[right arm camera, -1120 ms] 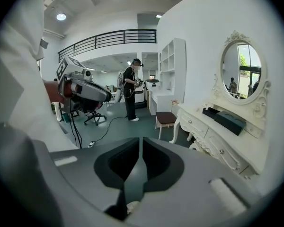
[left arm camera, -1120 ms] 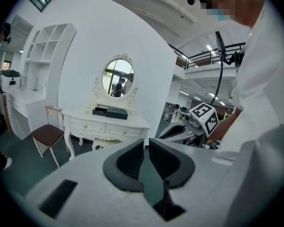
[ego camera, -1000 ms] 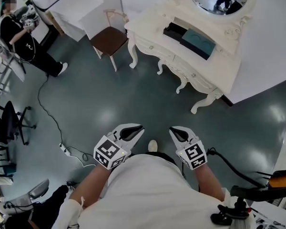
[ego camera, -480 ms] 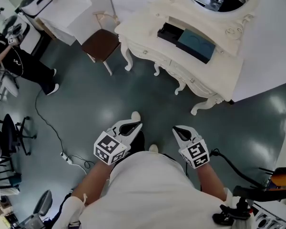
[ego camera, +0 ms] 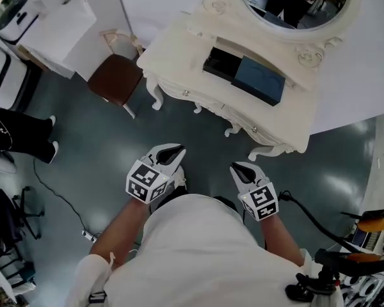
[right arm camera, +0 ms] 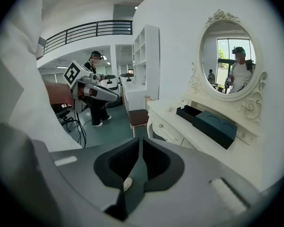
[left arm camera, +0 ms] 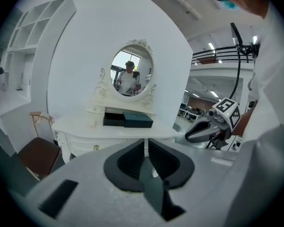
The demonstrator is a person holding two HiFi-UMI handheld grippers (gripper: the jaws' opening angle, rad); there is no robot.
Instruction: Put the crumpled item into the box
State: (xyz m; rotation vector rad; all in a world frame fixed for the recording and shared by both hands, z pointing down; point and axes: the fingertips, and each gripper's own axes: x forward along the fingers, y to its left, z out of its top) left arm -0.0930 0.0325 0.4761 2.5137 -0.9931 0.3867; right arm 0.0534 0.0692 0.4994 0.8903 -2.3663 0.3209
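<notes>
Crumpled item: cannot be made out in any view.
Box (ego camera: 220, 62): black and open-topped, on the table (ego camera: 176, 50) below the mirror (ego camera: 294, 2). Its inside is too dark to read.
Teal case (ego camera: 260, 82): touches the box's right side and has a shallow relief on top. I cannot tell whether it is a lid or a closed case, and any contents are hidden.
Mirror: its top is cut off in the head view. It reflects the person.
Left gripper (ego camera: 175, 148): jaws all but together, having just parted a hair, with nothing between them. It is over the floor, apart from the table.
Right gripper (ego camera: 238, 166): jaws pressed together and empty, near the table's leg (ego camera: 262, 151).
Bystander (ego camera: 16, 136): cut off at the left edge, only dark legs show.
Chair (ego camera: 117, 78): brown seat, just left of the table.
</notes>
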